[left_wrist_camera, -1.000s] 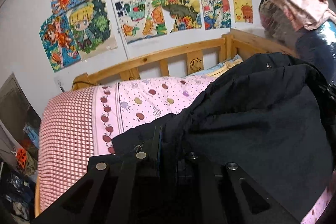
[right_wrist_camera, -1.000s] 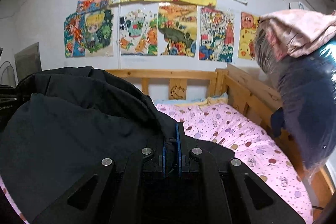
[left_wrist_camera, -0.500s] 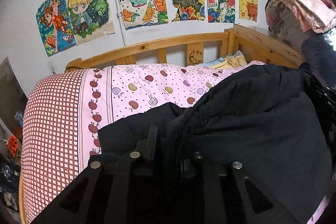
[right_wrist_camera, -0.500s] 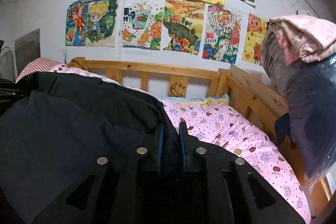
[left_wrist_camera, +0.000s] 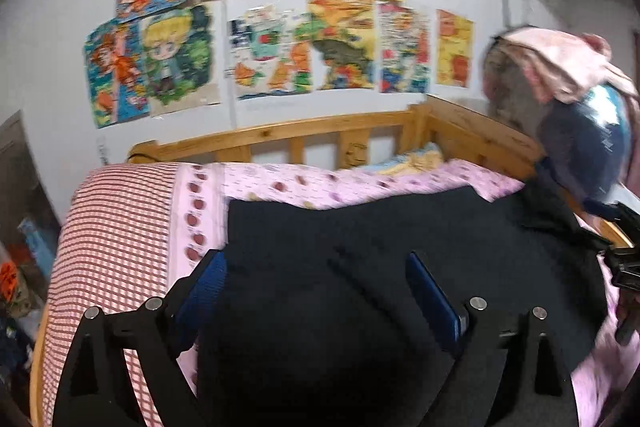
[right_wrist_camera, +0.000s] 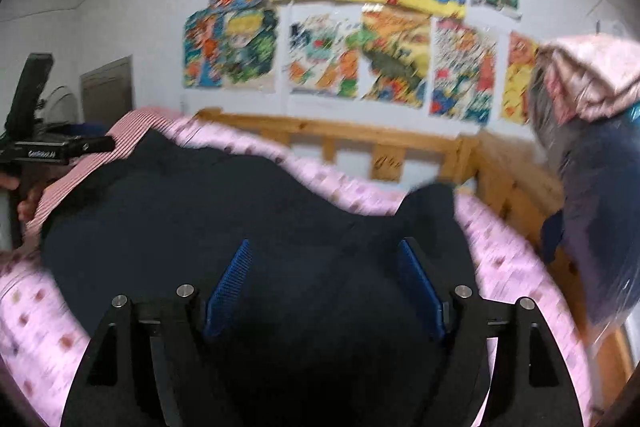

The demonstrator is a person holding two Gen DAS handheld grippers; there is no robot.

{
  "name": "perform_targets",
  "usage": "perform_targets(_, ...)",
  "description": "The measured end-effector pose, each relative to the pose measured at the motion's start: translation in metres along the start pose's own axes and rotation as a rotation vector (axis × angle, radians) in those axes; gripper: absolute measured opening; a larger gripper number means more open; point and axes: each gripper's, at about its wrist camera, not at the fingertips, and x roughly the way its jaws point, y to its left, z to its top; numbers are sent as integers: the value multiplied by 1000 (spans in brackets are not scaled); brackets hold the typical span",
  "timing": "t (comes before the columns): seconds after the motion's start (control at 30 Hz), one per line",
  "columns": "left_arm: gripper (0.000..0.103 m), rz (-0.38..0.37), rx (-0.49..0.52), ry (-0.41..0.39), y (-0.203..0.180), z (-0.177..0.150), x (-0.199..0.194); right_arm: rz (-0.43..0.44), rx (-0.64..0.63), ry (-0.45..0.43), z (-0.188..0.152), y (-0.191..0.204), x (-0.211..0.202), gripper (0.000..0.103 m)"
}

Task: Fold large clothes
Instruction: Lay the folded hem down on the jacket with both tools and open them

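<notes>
- Both grippers, left gripper (left_wrist_camera: 316, 291) and right gripper (right_wrist_camera: 326, 281), now gape wide and empty; half a second ago each pinched the dark garment (left_wrist_camera: 400, 247).
- Released, it lies spread on the pink bedspread (left_wrist_camera: 304, 183).
- Likely this fold is laid; regripping comes next.

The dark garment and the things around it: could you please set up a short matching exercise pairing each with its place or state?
Things:
1. dark garment
2. left tool
3. drawings
4. checked bedding

Places or states:
A. taped on the wall above the wooden bed rail
B. open, above the cloth
C. spread flat on the pink bedding
D. at the bed's left end

Pairs: 1-C, 2-B, 3-A, 4-D
</notes>
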Motion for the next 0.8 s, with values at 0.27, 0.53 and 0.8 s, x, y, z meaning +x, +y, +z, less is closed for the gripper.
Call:
perform_targets(0.27,92,-87,197,85,-46,-45,14,163,104,134,-35,5,29,71)
perform_targets(0.53,103,36,142,128,-41,-25,58,109,81,185,-24,12,87,72)
perform_targets(0.8,103,97,50,171,-18,-17,97,34,70,215,2,7,124,73)
